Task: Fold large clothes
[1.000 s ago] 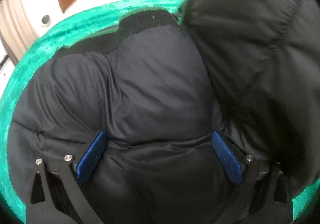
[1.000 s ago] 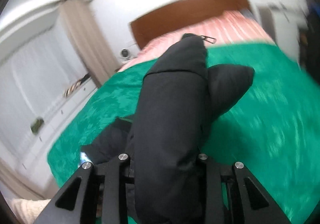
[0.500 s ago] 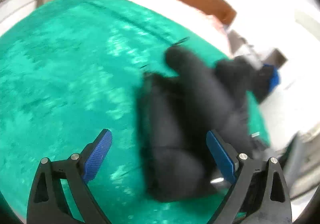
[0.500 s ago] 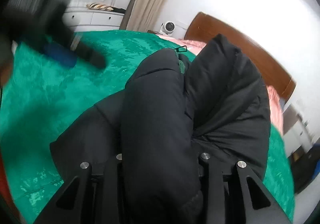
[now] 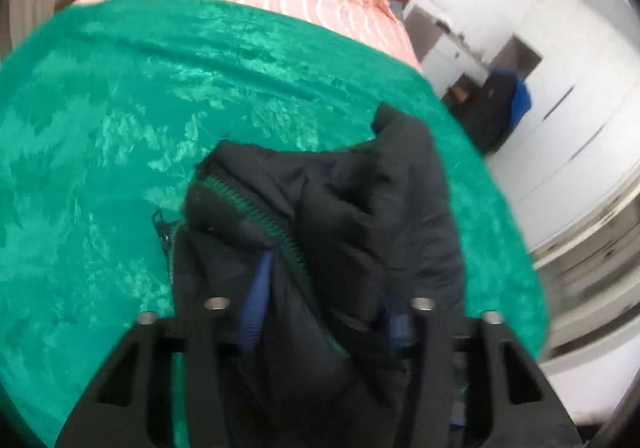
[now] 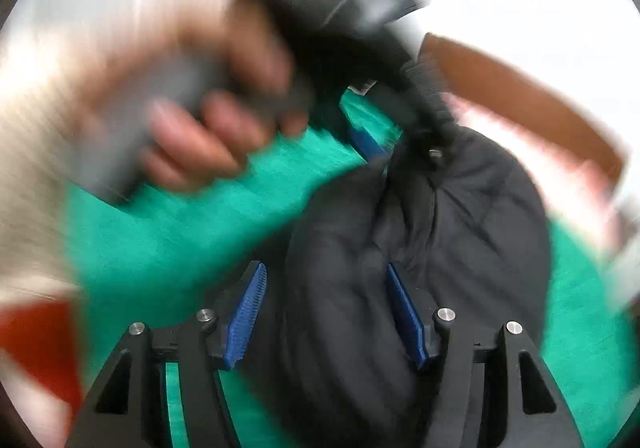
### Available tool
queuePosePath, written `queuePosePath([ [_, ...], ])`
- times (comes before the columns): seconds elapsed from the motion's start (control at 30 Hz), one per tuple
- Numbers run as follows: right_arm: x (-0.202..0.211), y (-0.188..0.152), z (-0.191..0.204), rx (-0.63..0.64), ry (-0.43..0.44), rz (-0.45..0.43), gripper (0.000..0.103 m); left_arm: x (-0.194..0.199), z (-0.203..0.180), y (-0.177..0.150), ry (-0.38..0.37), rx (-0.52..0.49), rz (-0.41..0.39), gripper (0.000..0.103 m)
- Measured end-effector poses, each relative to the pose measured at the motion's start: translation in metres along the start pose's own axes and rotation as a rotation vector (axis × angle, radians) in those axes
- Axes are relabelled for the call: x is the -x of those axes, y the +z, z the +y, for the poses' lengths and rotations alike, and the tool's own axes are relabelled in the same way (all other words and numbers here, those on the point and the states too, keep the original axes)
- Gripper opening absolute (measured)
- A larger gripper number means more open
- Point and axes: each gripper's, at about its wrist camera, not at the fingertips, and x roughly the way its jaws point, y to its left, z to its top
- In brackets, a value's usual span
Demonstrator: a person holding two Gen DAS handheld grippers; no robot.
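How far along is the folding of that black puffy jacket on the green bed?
Done: the black jacket is bunched into a thick bundle on the green blanket, not spread flat. In hand: the left gripper has just been closing and pinches a fold by the green zipper; the right gripper has just been opening, jacket between its pads. Left: the bundle looks lumpy, so neatening probably remains.

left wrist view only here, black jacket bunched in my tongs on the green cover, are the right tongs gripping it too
Observer: No. The right tongs have just been opening. The black jacket sits between the pads, and the left pad is clear of it.
Operator: where does my grip sit on it
Observer: On the bundle's raised peak. The left tongs have just been closing there.
Operator: anything else near
Observer: The hand holding the left tool, blurred, above the green cover.
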Motion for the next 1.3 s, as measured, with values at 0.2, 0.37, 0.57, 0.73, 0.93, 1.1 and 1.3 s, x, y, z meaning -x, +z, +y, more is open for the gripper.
queuePosePath([
  [0.2,0.035,0.023,-0.072,-0.281,0.005,-0.093,0.064,0.010,0.048,-0.022,0.005,0.066,-0.002,0.039],
  [0.37,-0.034,0.026,-0.047,-0.119,0.046,0.033,0.061,-0.002,0.070,-0.034,0.040,0.091,-0.002,0.040],
  [0.57,-0.101,-0.010,-0.002,0.049,0.026,0.122,0.059,-0.025,0.103,-0.049,0.065,0.167,0.048,0.046],
  [0.73,-0.116,-0.023,-0.007,0.058,0.024,0.114,0.059,-0.045,0.119,-0.052,0.041,0.214,0.074,0.051],
  [0.93,-0.119,-0.039,-0.019,0.008,0.038,0.092,0.057,-0.070,0.116,-0.048,0.093,0.196,0.087,0.056],
  [1.1,-0.123,-0.042,-0.033,-0.041,0.072,0.091,0.056,-0.085,0.124,-0.048,0.083,0.237,0.084,0.056],
  [1.3,-0.115,-0.035,-0.034,-0.054,0.077,0.086,0.056,-0.087,0.115,-0.048,0.135,0.228,0.046,0.056],
])
